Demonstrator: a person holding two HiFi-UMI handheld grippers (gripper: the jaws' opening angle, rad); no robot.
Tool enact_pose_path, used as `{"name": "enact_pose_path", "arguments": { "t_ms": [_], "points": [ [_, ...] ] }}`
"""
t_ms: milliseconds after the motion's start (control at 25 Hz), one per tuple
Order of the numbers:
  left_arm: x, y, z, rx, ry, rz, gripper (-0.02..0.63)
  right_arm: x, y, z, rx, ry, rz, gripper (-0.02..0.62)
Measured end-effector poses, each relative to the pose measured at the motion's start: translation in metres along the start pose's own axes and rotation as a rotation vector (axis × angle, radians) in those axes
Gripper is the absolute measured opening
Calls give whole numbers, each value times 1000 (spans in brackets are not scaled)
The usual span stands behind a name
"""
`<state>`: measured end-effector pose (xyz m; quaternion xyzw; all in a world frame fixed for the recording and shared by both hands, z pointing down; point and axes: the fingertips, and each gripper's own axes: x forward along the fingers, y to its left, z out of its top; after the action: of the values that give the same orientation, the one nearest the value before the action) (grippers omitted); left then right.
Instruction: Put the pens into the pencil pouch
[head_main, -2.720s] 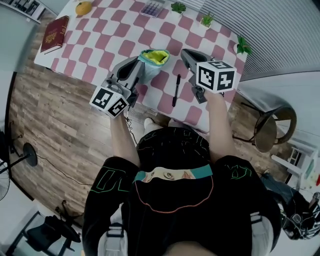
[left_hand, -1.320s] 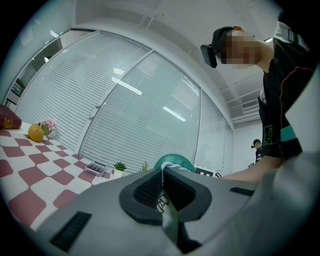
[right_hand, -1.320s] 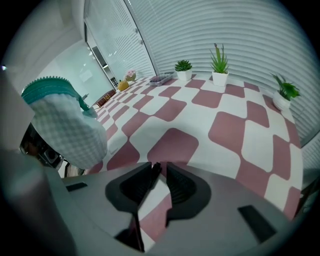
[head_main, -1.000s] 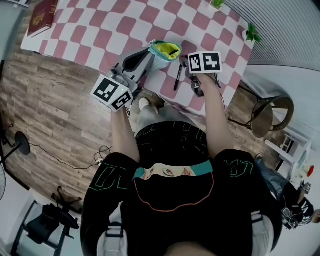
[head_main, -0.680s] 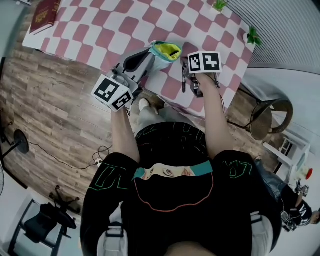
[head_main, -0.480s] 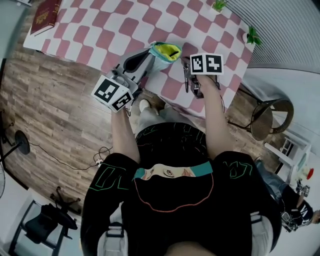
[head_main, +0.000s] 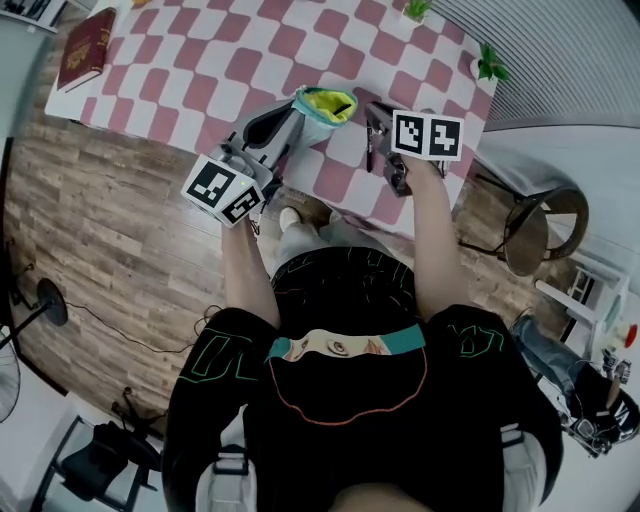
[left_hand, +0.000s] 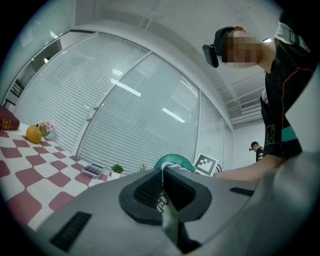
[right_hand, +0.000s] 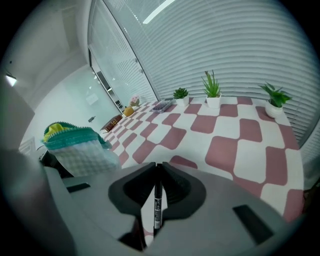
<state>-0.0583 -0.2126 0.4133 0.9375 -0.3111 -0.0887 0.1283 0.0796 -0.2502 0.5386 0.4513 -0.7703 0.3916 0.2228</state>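
Right gripper (right_hand: 156, 166): jaws have just been closing and are clamped on the pen (right_hand: 157, 202), lifted off the table (head_main: 200, 60).
Pen axis: runs up the jaw slit, lower centre of the right gripper view, its tip toward the jaw ends.
Left gripper (left_hand: 163, 172): closed on the pouch's fabric edge (apparently steadying it upright).
Pouch (head_main: 320, 112): upper centre of the head view, between the two grippers, yellow-lined mouth open upward.
Key relation: the mouth lies left of the held pen, near it; the pen probably needs swinging left and tipping tip-down.
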Motion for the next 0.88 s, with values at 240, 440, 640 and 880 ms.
{"name": "enact_pose_path", "arguments": {
  "t_ms": [240,440,640,880],
  "points": [
    [12,-14,2,11,4,-25,3,-31,-2,20,-11,-117,21,44],
    [21,-24,0,9,4,-40,3,-58,-7,34,-23,-204,19,44],
    [29,-33,-2,13,9,-52,3,-84,-12,45,-28,-293,22,44],
    [38,-45,-2,23,10,-66,3,-121,-17,64,-49,-411,16,43]
  ]
}}
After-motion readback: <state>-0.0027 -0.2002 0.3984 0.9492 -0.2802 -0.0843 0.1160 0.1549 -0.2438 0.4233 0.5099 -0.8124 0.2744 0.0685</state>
